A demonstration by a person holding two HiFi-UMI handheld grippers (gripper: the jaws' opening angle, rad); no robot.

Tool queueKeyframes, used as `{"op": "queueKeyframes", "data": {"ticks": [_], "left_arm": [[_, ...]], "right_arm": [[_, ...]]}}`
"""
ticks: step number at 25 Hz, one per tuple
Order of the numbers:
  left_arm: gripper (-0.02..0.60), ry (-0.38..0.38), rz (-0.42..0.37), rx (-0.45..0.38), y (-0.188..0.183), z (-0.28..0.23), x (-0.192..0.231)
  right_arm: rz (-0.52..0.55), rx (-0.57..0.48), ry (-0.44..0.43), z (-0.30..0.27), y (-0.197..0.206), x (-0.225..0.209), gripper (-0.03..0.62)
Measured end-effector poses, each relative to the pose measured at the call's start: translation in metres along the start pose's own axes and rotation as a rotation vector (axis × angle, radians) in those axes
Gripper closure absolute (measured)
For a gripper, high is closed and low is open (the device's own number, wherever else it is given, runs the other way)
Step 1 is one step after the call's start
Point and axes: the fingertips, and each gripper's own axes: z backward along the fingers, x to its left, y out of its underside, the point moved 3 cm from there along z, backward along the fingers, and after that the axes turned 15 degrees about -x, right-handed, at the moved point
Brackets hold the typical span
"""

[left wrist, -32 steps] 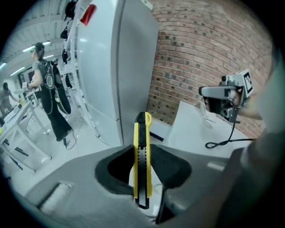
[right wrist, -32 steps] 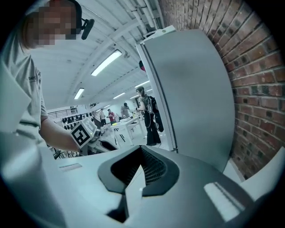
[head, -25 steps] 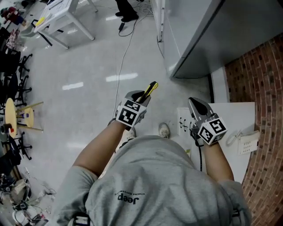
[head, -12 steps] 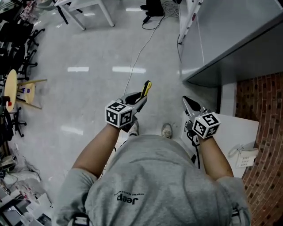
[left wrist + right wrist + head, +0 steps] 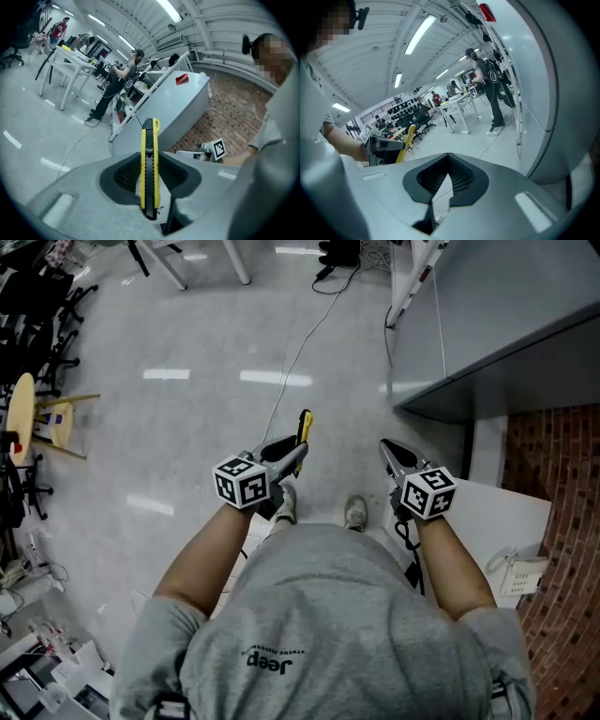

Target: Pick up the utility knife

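Grey short-sleeved T-shirt (image 5: pixel 319 634), small dark "Jeep" print (image 5: pixel 270 661) on the chest. Light sneakers (image 5: pixel 354 513). Left tool (image 5: pixel 296 452) and right tool (image 5: pixel 385 445) have smooth grey moulded shells with black ribbed pads (image 5: pixel 459 176) inside. Each carries a white cube (image 5: pixel 242 482) with black square markers. A black cable (image 5: pixel 405 532) hangs off the right one.

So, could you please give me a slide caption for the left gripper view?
Left gripper clamps a yellow utility knife upright between its jaws.
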Motion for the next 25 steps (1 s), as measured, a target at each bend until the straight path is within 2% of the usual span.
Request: {"op": "queueKeyframes", "data": {"ticks": [6,13,25], "left_arm": [[0.466,-0.006,0.048,-0.021,0.002,0.000,0.009],[0.466,-0.007,0.053,-0.015,0.004,-0.009,0.011],[0.466,0.008,0.045,-0.012,0.007,-0.019,0.003]], "right_arm": [[-0.067,0.031,0.036,-0.007,0.015,-0.013,0.583],[-0.147,0.071,0.094,-0.002,0.033,-0.033,0.585],[-0.137,0.057,0.098,0.007,0.029,-0.037,0.585]]}}
